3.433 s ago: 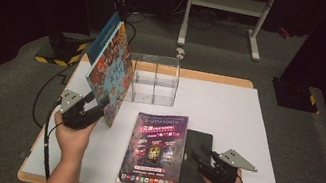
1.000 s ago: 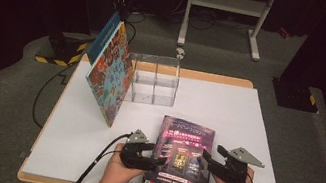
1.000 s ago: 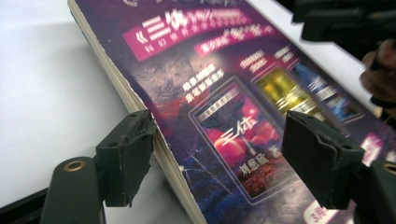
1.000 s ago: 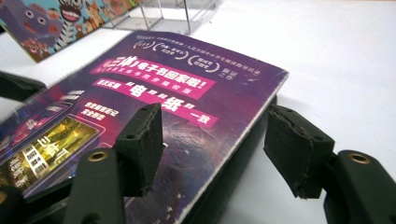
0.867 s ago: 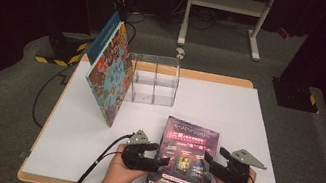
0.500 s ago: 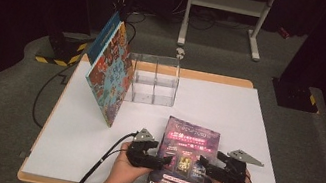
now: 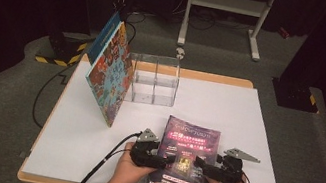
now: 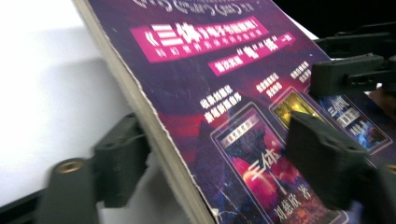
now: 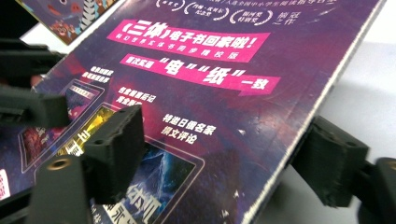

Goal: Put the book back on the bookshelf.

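Observation:
A purple paperback book (image 7: 184,161) with pink title bands sits at the table's front middle, slightly raised off the white top. My left gripper (image 7: 167,159) grips its left edge, and my right gripper (image 7: 199,165) grips its right edge. In the left gripper view the jaws (image 8: 224,158) straddle the book (image 8: 224,93), one under it and one on the cover. In the right gripper view the jaws (image 9: 224,158) bracket the book (image 9: 224,93) the same way. Both pairs of jaws have just been closing, with the book between them.
A colourful picture book (image 7: 111,72) leans upright against a clear plastic divider box (image 7: 155,81) at the back left of the white table (image 7: 246,126). The left gripper's cable (image 7: 102,167) trails off the front edge. A white metal stand (image 7: 226,6) is on the floor behind.
My left gripper left the colourful book and came to the purple book. The purple book shifted right, over where a dark flat item lay. Both grippers now hold its edges.

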